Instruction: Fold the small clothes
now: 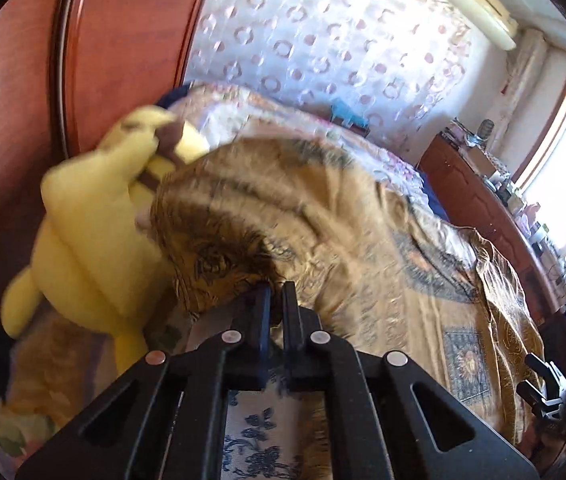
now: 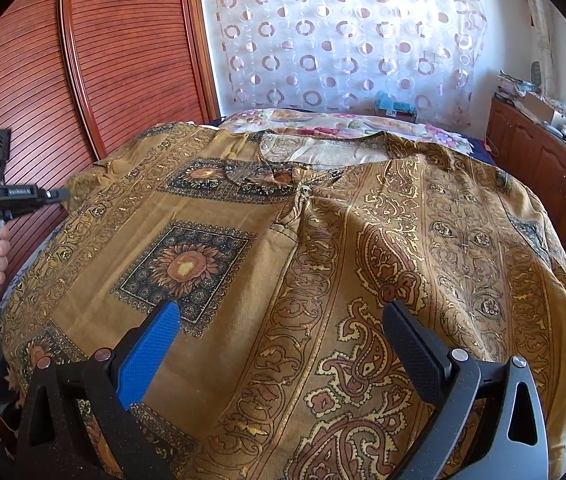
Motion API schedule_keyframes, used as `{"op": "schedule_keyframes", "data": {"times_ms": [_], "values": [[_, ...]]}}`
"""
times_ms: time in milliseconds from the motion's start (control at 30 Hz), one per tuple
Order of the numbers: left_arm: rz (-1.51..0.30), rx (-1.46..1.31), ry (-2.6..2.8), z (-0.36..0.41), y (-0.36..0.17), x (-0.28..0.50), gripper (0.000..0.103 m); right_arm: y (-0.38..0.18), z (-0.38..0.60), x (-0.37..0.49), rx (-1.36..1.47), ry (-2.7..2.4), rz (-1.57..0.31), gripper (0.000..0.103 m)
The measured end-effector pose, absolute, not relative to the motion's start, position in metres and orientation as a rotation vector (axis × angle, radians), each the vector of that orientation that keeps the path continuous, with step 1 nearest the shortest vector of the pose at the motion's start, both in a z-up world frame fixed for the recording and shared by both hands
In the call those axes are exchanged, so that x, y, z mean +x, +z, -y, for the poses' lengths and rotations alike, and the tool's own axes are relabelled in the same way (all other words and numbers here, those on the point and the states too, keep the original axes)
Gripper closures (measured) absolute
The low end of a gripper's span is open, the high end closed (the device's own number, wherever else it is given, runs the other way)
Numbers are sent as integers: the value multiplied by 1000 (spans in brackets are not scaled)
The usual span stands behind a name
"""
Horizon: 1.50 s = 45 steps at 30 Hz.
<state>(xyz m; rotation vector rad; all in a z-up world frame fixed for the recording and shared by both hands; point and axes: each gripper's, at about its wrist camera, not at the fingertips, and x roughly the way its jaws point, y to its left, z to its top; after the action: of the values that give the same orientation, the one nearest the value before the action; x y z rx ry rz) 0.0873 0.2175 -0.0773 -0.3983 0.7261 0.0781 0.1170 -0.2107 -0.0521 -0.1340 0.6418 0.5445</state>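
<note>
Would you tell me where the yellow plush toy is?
In the left wrist view, the yellow plush toy lies left of the lifted patterned garment, against the wooden wardrobe.

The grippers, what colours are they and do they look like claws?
A bit! The right gripper has two flat fingers with bumpy pads, one blue and one black, on black triangle-shaped arms with round silver pins. The left gripper is black too, with a grey handle and a white label.
</note>
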Motion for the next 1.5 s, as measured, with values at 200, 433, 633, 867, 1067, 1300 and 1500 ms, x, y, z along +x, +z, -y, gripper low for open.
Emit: {"op": "schedule_keyframes", "data": {"times_ms": [200, 433, 633, 867, 1067, 1300, 1500], "values": [[-682, -217, -27, -165, -32, 98, 97, -52, 211, 117, -131, 545, -643, 2], [-722, -18, -139, -89, -19, 94, 92, -52, 214, 117, -123, 550, -641, 2], [-692, 8, -137, -87, -19, 71, 55, -52, 216, 117, -121, 552, -642, 2], [-674, -74, -111, -111, -19, 49, 25, -48, 211, 115, -141, 568, -647, 2], [-650, -137, -57, -136, -24, 28, 23, -19, 191, 110, -161, 676, -604, 9], [-583, -171, 29, -162, -17, 0, 23, 2, 119, 110, -244, 882, -550, 22], [-551, -192, 86, -181, -9, -13, 23, -15, 39, 121, -308, 1044, -589, 38]]}}
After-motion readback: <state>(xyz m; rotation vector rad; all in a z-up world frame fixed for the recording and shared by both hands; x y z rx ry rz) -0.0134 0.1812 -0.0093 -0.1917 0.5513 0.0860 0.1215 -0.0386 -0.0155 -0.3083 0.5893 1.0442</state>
